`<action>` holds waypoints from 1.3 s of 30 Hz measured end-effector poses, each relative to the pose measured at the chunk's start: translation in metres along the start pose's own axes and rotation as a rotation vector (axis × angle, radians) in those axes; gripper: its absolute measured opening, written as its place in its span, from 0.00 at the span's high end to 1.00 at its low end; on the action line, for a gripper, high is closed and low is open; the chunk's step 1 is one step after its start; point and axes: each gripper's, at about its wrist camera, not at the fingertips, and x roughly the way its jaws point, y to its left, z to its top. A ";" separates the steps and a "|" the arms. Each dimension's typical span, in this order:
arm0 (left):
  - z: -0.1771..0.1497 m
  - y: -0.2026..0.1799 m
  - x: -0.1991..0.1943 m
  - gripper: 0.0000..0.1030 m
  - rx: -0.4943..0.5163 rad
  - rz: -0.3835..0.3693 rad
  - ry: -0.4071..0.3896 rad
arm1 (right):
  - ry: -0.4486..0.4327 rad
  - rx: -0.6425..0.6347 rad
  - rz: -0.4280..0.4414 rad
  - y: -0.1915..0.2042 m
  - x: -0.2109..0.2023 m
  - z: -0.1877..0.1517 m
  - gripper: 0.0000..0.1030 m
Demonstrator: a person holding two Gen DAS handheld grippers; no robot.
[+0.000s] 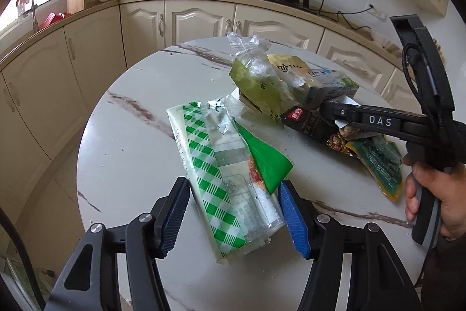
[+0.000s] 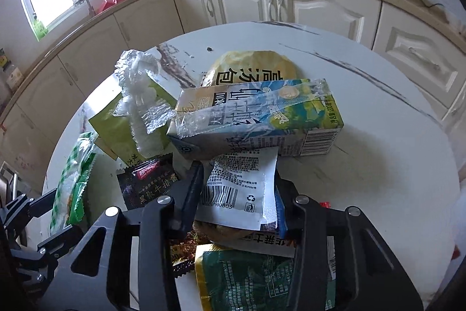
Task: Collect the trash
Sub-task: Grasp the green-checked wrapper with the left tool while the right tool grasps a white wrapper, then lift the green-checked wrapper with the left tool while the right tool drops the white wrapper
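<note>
Right wrist view: right gripper (image 2: 237, 188) clamping white sachet (image 2: 241, 185); left gripper (image 1: 233, 209) straddling checked wrapper (image 1: 215, 174), ungripped; pile remaining uncollected.

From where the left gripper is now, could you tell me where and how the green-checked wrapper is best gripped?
Grip the green-checked wrapper across its narrow width at the near end, coming from above and the near table edge. It lies flat and long, pointing away, and the left gripper already straddles that end with open jaws.

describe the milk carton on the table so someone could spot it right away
On the round marble table, look at the heap of wrappers. The milk carton lies on its side on top, the only rigid box there, blue and white with a barcode on its end.
</note>
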 end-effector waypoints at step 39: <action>-0.044 0.116 -0.127 0.52 -0.163 -0.067 -0.158 | -0.200 -0.211 0.216 0.221 -0.069 0.003 0.86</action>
